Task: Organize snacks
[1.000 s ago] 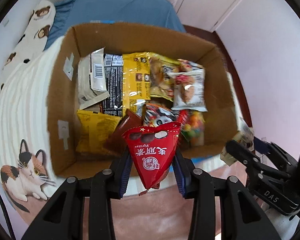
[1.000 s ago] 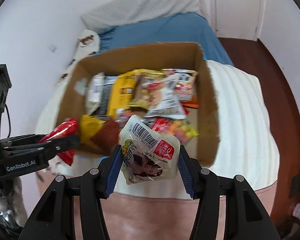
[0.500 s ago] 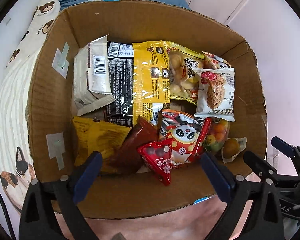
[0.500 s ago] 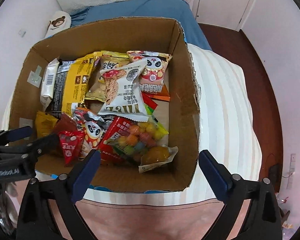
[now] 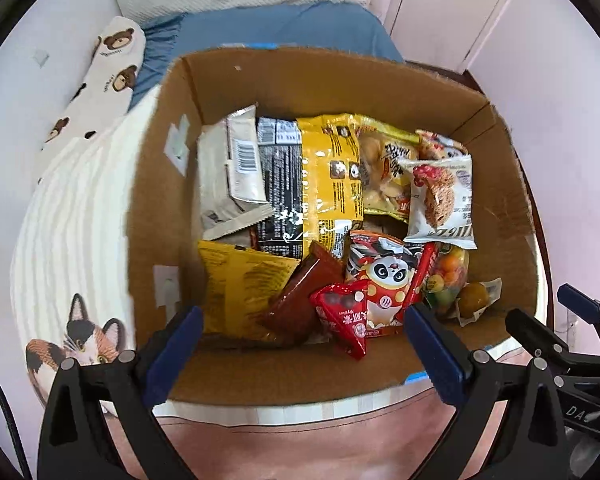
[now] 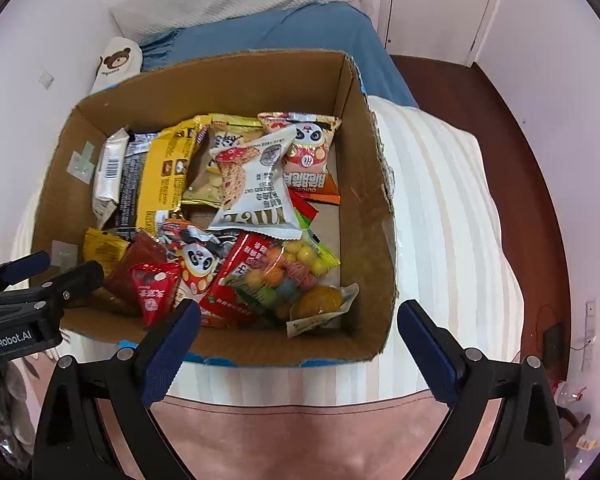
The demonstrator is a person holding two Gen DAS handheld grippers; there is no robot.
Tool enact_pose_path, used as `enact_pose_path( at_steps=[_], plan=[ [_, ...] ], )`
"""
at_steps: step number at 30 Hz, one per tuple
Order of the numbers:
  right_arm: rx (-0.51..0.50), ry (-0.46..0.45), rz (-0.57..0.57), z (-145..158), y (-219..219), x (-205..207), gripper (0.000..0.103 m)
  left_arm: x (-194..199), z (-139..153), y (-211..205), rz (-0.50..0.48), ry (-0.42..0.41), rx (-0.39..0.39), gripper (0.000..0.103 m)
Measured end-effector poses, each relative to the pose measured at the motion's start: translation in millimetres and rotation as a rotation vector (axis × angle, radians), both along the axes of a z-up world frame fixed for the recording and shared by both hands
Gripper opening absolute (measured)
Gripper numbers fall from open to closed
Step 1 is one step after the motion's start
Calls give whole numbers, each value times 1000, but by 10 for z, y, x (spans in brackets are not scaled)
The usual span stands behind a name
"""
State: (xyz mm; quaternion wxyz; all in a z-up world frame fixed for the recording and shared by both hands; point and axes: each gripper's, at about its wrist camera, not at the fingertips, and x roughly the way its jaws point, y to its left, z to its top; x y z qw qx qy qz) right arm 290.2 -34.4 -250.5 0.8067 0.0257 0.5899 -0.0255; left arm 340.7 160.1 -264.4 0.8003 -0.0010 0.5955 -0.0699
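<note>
Snacks fill the cardboard box just ahead of both released tongs, left and right. The red triangular packet looks light, crinkly and slippery; pinching its sealed edge seems best.

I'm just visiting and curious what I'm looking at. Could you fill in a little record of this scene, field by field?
container: open cardboard box on a striped cover
contents: many snack packets, loosely piled
near edge: red triangle packet, panda packet, candy bag, jelly cup
far side: oat cookie packet, yellow bag, white packet
left gripper: jaws wide apart, holding nothing
right gripper: jaws wide apart, holding nothing
surroundings: bed with blue sheet, bear-print pillow
</note>
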Motion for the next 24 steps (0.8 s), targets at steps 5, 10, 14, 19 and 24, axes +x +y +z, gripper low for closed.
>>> enact_pose_path(
  at_steps=[5, 10, 14, 19, 24],
  plan=[
    [4, -52, -2, 183, 20, -186, 100, -264, 254, 80, 16, -77, 12, 103],
    [11, -120, 7, 454, 93, -470, 100, -604, 554, 152, 33, -151, 14, 103],
    [21, -171, 20, 687, 164, -710, 101, -906, 779, 193, 43, -205, 24, 103],
    [35, -247, 33, 1037, 240, -1114, 101, -1324, 1050, 282, 57, -254, 4, 103],
    [45, -303, 53, 1345, 309, -1511, 101, -1753, 1283, 298, 50, -303, 24, 103]
  ],
)
